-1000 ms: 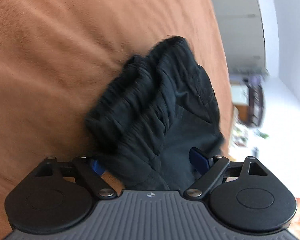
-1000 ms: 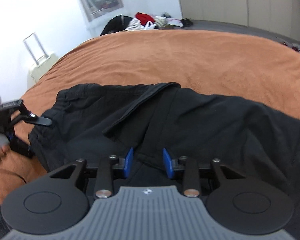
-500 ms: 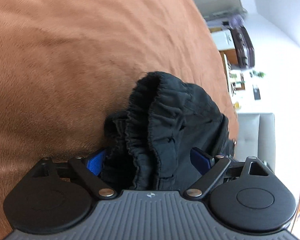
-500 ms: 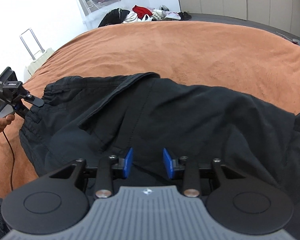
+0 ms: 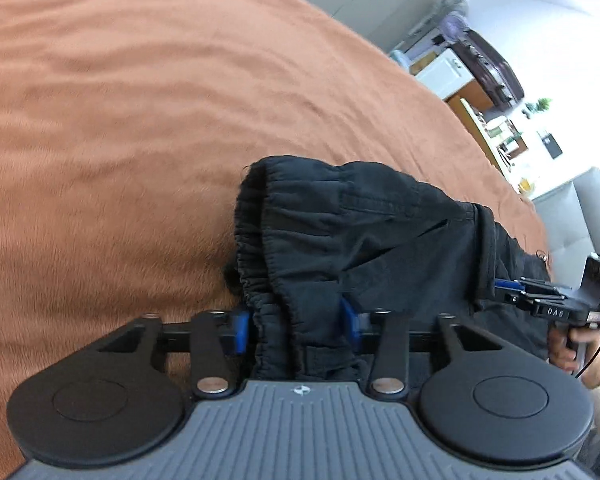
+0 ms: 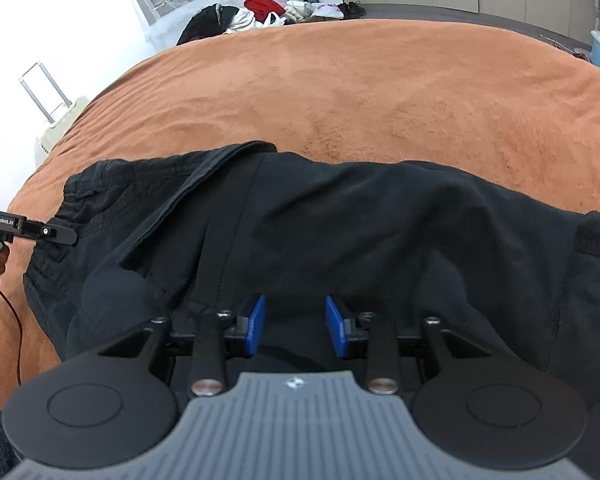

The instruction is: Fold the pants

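Black pants (image 6: pixel 320 232) lie spread across an orange bed cover (image 6: pixel 360 92), waistband at the left. My left gripper (image 5: pixel 296 322) is shut on the bunched elastic waistband (image 5: pixel 260 240); fabric fills the gap between its blue pads. It also shows in the right wrist view (image 6: pixel 56 234) at the waistband's edge. My right gripper (image 6: pixel 296 322) is shut on a fold of the pants near the crotch seam. It shows in the left wrist view (image 5: pixel 508 286) at the far right, biting the cloth.
A pile of clothes (image 6: pixel 260 16) lies on the floor beyond the bed. A suitcase (image 6: pixel 56 120) stands at the left. Cabinets and a fan (image 5: pixel 460 28) stand beyond the bed. The orange cover stretches bare behind the pants.
My left gripper has narrowed onto the waistband and swung round, so the pants now run to its right. The waistband has been drawn out flatter. My right gripper keeps its hold.
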